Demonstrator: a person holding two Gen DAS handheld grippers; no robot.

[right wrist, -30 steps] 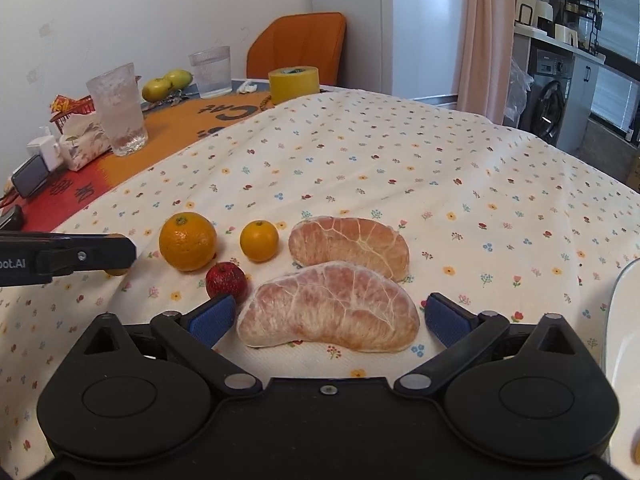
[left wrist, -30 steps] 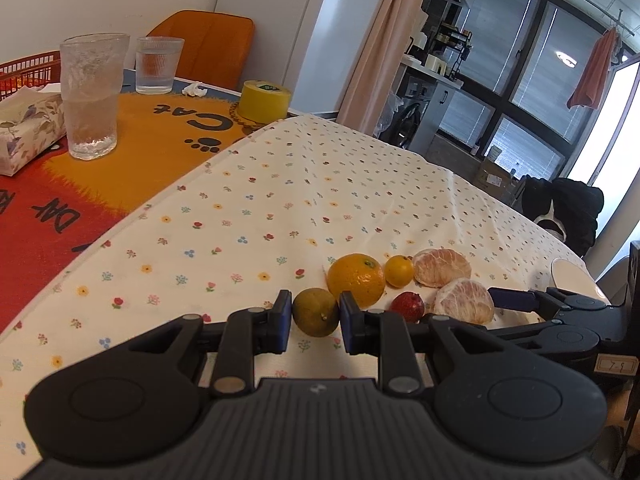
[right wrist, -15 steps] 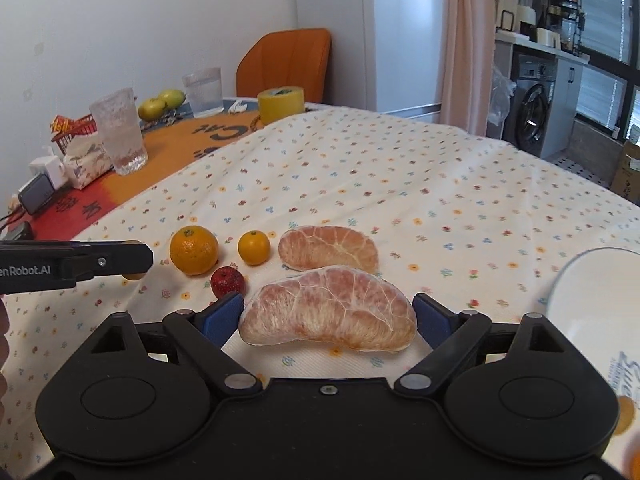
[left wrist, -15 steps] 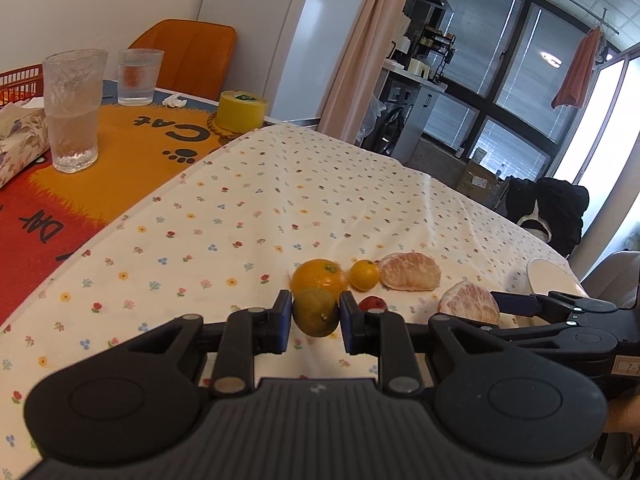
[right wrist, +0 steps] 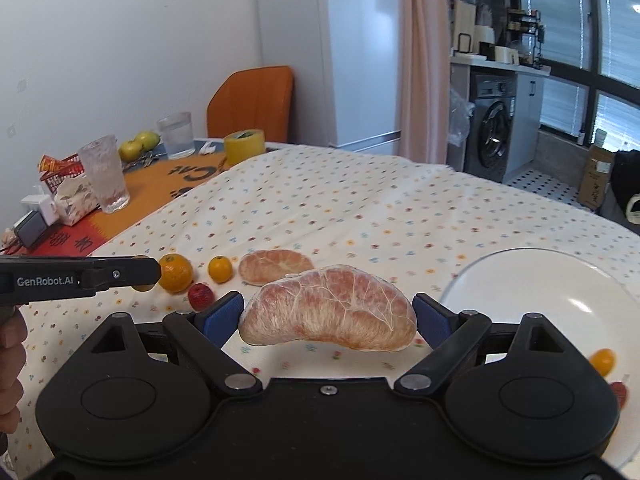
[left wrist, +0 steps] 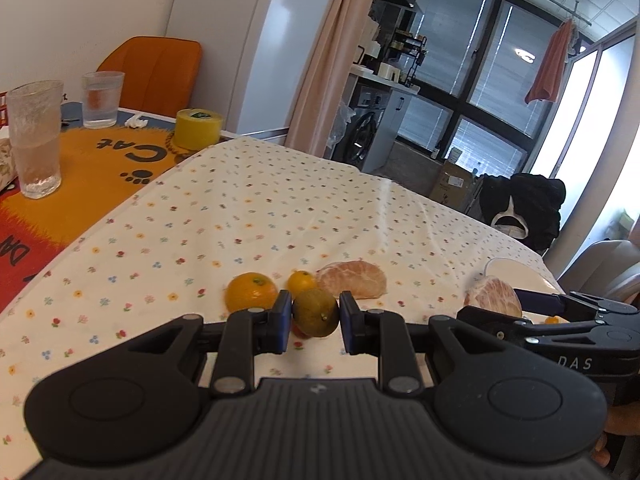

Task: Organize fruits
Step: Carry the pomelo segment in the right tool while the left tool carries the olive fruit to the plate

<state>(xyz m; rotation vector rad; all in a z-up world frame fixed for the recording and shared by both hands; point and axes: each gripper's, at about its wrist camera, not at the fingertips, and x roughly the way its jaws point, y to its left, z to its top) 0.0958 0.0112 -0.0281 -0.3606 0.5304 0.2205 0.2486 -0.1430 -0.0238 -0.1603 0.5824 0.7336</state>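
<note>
- The left gripper is shut on a small greenish-brown fruit, which is pinched between the two blue pads. A second ago the fruit was held low by the table — now it is carried higher.
- The right gripper is held wide around a big peeled pomelo piece, and its pads are pressed on both ends. The piece was resting on the cloth a second ago; now it is lifted clear of the table.
- A white plate is seen just to the right of the pomelo piece, much closer than before. A small orange fruit is already on it.
- Left on the table are a big orange, a little orange, a small red fruit and a second pomelo piece.
- It looks like both fruits are being taken to the plate — so two more are nearly sorted, and four are left.
</note>
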